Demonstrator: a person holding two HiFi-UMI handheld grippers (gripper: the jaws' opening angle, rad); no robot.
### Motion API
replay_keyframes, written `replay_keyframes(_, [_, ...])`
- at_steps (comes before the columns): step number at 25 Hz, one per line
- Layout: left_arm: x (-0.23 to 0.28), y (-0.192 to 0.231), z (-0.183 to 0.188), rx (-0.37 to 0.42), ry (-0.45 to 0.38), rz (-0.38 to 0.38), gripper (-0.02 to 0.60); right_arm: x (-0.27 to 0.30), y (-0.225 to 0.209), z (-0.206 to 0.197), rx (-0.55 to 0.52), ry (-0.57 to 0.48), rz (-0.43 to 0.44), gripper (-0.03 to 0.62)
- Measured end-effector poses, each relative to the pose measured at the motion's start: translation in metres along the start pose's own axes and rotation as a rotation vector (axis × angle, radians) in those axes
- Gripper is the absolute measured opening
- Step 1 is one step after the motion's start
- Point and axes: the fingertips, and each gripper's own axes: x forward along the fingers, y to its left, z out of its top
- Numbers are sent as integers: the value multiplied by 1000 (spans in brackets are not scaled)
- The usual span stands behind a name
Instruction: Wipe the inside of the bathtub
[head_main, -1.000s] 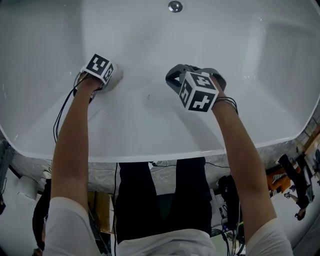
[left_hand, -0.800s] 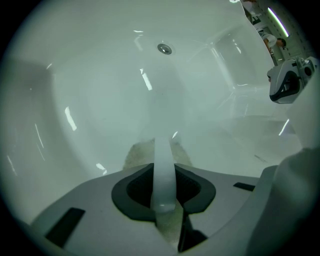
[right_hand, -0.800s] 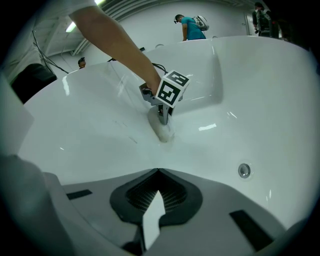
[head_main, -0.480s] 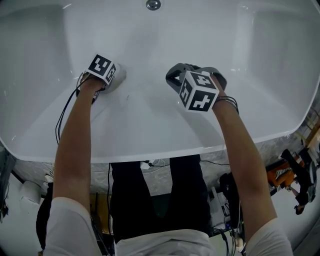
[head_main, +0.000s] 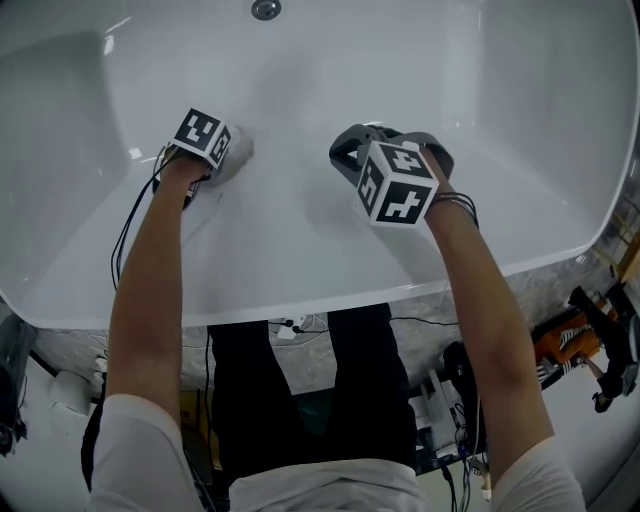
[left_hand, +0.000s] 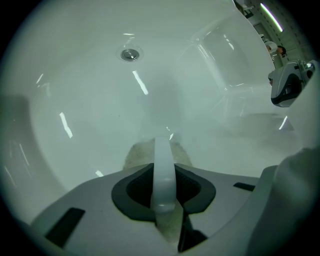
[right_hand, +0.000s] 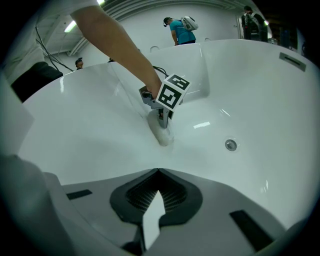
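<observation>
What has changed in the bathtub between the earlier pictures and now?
Measured against the drain, the left gripper has dragged the cloth across the bathtub floor toward the person's right. In the head view the cloth now lies almost straight below the drain. The right gripper moved the same way. Unchanged: left claw shut on the cloth, right claw shut and empty.
</observation>
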Motion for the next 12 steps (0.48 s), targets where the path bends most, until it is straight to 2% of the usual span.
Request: replay_keyframes(12, [14,-58,43,26,-5,-17,92,-27,1,-54,47,-11,-29,18])
